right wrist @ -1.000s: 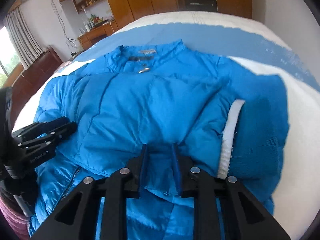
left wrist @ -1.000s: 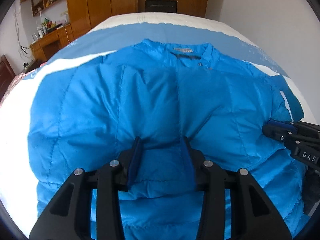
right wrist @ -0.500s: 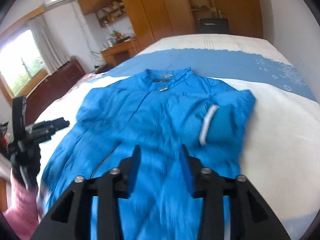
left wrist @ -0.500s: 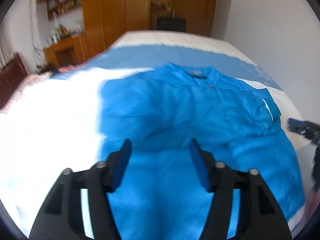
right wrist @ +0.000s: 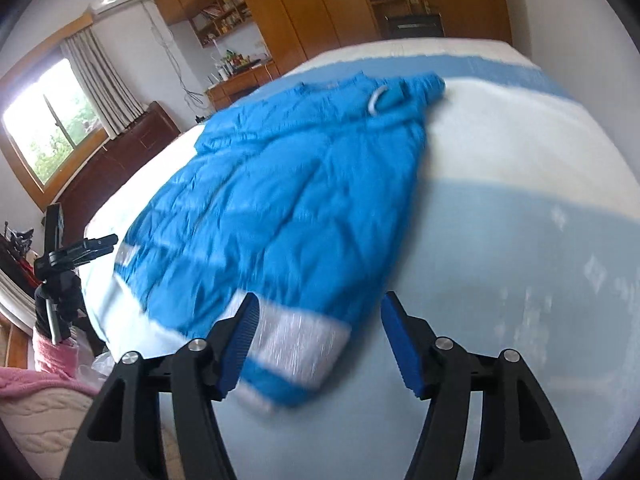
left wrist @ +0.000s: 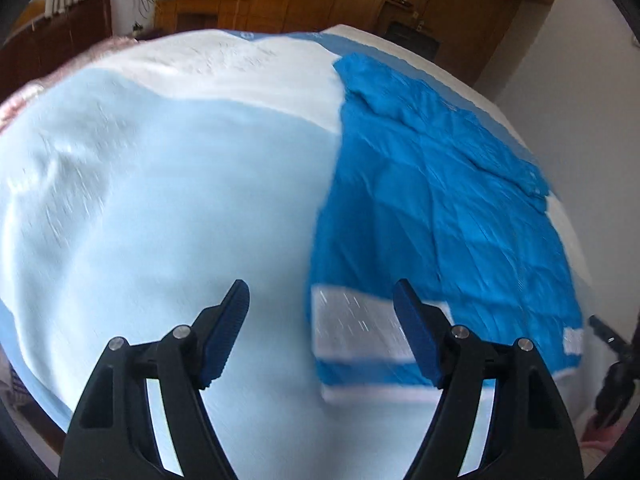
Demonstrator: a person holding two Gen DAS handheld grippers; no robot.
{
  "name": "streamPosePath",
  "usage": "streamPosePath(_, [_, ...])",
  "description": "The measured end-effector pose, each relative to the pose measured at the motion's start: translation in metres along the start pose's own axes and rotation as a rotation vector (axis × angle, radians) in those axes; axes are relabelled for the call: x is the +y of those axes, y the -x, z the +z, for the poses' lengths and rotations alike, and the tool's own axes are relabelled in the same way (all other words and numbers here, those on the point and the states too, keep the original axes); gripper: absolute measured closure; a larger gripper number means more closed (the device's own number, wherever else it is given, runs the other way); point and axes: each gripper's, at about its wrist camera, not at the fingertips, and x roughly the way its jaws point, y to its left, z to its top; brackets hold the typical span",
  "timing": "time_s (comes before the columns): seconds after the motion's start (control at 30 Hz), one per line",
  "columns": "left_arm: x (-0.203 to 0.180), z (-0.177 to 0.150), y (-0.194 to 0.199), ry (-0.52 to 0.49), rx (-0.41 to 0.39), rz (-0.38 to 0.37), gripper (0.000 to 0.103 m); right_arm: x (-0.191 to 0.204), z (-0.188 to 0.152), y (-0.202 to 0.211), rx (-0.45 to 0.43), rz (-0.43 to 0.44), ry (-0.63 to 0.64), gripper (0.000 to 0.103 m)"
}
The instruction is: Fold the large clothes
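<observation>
A bright blue puffer jacket point(left wrist: 440, 200) lies flat on the bed with its sleeves folded in; its white-banded hem point(left wrist: 356, 332) faces me. It also shows in the right wrist view point(right wrist: 300, 208), with a white cuff ring near the collar. My left gripper point(left wrist: 322, 332) is open and empty, above the hem's left corner. My right gripper point(right wrist: 318, 336) is open and empty, above the hem's right corner point(right wrist: 296, 344). The left gripper also shows at the left edge of the right wrist view point(right wrist: 86, 250).
The bed point(left wrist: 160, 200) has a pale blue and white striped cover. Wooden wardrobes point(right wrist: 320, 8) and a desk with shelves stand beyond it. A dark wooden dresser point(right wrist: 112, 168) and a window are on the left. Pink fabric point(right wrist: 52, 360) lies by the bed's near corner.
Both grippers let go of the jacket, opened wide and pulled back toward the hem. The left swung left, the right swung right, each now over a hem corner.
</observation>
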Motion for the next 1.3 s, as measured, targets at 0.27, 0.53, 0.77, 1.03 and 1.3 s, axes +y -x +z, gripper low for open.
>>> streamPosePath(0.27, [-0.014,-0.015,-0.025,0.011,0.059,-0.056,0.028,-0.019,-0.036,-0.009,0.048,0.16,-0.182,0.039])
streamPosePath(0.53, [-0.019,-0.018,-0.028,0.025,0.066,-0.103,0.037,-0.012,-0.039,-0.029,0.058,0.241,-0.216,0.049])
streamPosePath(0.77, [-0.019,-0.02,-0.023,0.04,0.033,-0.056,0.087,-0.009,-0.036,-0.034,0.067,0.234,-0.203,0.088])
streamPosePath(1.03, [-0.019,-0.031,0.009,0.017,-0.005,-0.103,0.092,0.003,-0.046,-0.002,0.025,0.233,-0.084,0.092])
streamPosePath(1.3, [-0.002,-0.048,-0.006,0.059,0.043,-0.132,0.09,-0.007,-0.057,-0.01,0.07,0.215,-0.09,0.092])
